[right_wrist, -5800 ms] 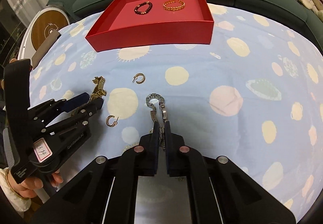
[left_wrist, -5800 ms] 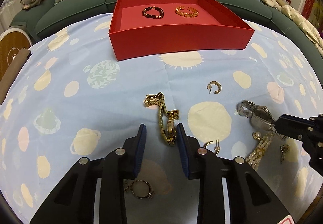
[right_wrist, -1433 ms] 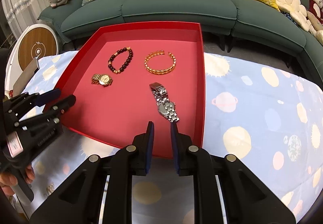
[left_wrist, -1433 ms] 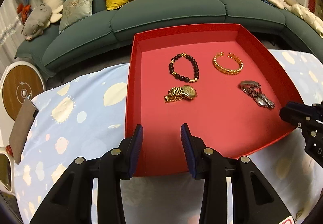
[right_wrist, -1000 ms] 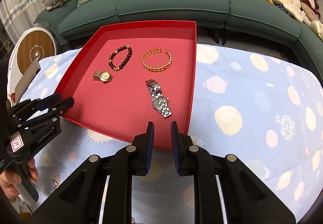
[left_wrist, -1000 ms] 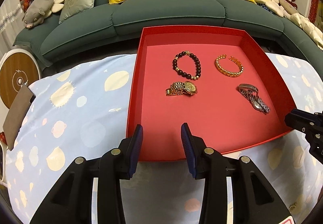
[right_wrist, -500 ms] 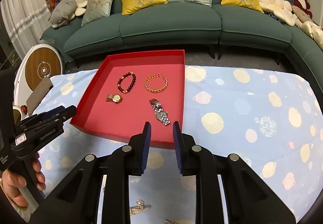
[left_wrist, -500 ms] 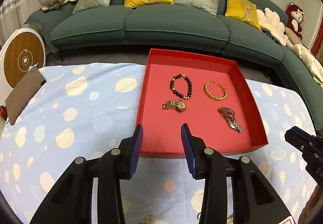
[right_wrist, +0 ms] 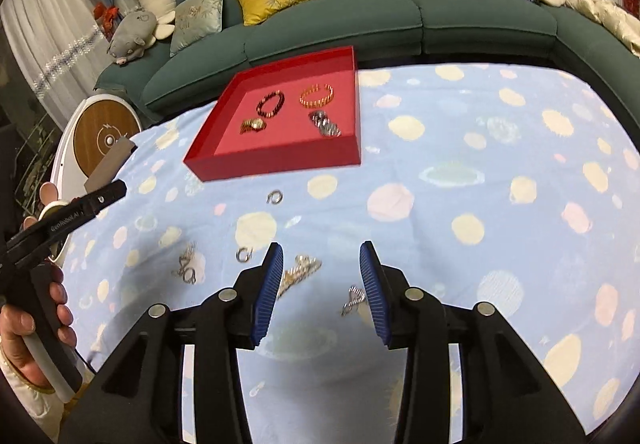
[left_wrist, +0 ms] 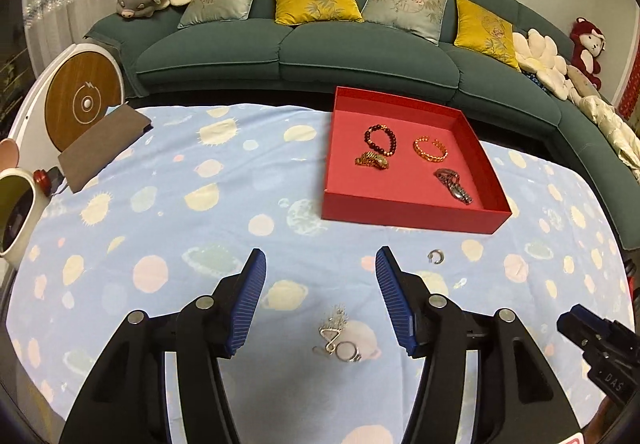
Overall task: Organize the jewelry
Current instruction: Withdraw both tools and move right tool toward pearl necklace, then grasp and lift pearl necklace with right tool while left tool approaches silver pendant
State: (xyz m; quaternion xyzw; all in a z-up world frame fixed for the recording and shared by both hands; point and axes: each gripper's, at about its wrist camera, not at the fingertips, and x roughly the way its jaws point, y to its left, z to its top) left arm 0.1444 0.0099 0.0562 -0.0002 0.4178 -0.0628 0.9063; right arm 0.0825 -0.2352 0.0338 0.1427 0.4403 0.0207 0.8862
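Both watches are in the red tray (left_wrist: 412, 213) now, so my left claw (left_wrist: 320, 298) and right claw (right_wrist: 320, 290) just spread apart empty, over the earrings (left_wrist: 338, 340) still on the table.

- The left gripper (left_wrist: 319, 300) is matte black plastic with two blue ribbed fingers (left_wrist: 246, 304) and round silver screws on its arms.
- The right gripper (right_wrist: 321, 290) has the same build: black arms, blue ribbed fingers (right_wrist: 267, 294), silver screws.
- White lettering runs along the left gripper's side.
- The left hand (right_wrist: 30, 328) shows a cream cuff.
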